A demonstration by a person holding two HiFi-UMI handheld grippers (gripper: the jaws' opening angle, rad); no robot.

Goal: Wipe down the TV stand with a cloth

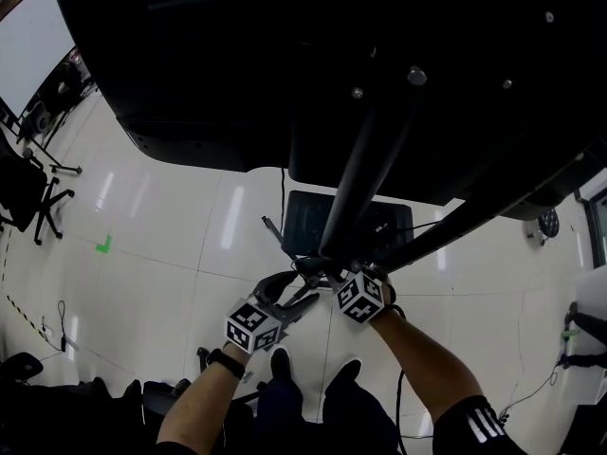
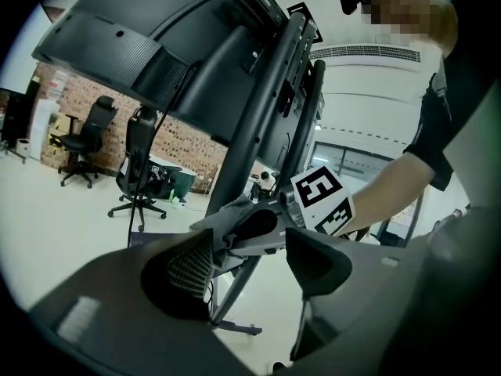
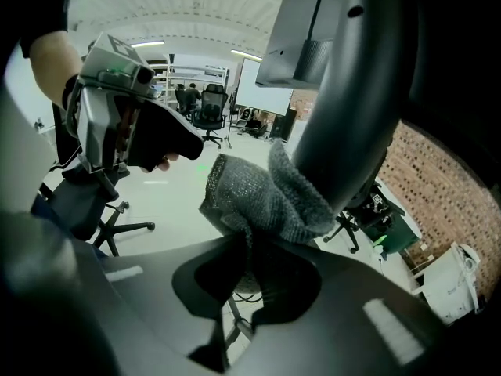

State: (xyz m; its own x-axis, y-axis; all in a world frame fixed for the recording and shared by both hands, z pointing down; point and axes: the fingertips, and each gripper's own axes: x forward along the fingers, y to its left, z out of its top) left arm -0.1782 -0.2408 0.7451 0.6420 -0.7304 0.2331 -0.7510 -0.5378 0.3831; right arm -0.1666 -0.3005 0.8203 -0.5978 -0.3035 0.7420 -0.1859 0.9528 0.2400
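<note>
The TV stand's black pole (image 1: 365, 159) slants up to the back of the big TV (image 1: 237, 55). My right gripper (image 3: 254, 269) is shut on a grey knitted cloth (image 3: 262, 194), whose bunched top presses against the pole (image 3: 360, 108). In the head view the right gripper (image 1: 327, 278) sits at the pole's lower part. My left gripper (image 2: 250, 265) is open with nothing between its fingers, just left of the right one (image 1: 285, 297). It faces the cloth (image 2: 227, 218) and the pole (image 2: 258, 131).
The stand's dark base plate (image 1: 308, 218) and cables lie on the white floor below. Black office chairs (image 2: 141, 163) stand off to the left, another (image 1: 28, 192) at the head view's left edge. A green tape mark (image 1: 104, 245) is on the floor. My shoes (image 1: 280, 363) are close to the base.
</note>
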